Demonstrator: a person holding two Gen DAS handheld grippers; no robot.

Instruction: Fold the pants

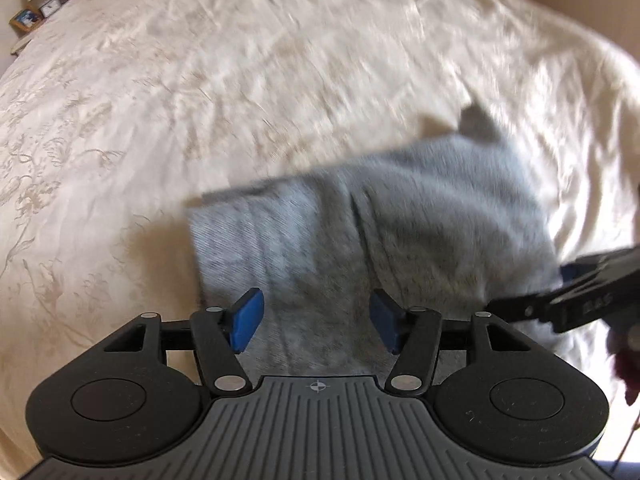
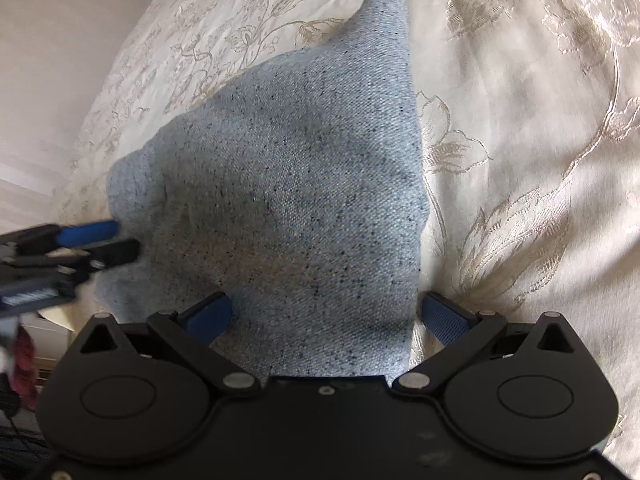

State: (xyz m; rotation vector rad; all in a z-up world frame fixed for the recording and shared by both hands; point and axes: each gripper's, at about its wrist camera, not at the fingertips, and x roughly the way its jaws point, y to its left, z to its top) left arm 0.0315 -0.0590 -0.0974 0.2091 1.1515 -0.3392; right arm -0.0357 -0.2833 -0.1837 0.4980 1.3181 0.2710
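From the left wrist view, the left gripper [image 1: 316, 322] hangs over the near edge of the pants [image 1: 372, 232], jaws spread wide with nothing pinched; the grey fabric just shows through the gap. The pants lie in a folded bundle on the cream bedspread [image 1: 200, 80], near its right side. The picture is smeary, so I can't tell how neat the layers are. The right gripper [image 1: 568, 276] pokes in at the bundle's right edge.

From the right wrist view, the right gripper [image 2: 324, 316] also stands wide, pads either side of the cloth and, far as I can tell, not squeezing it. One corner of the pants sticks out in a point at the far end.

My worry: with neither claw holding anything, a pad could snag the top layer on its way out and drag the fold open. That pointy corner might stay crooked too.
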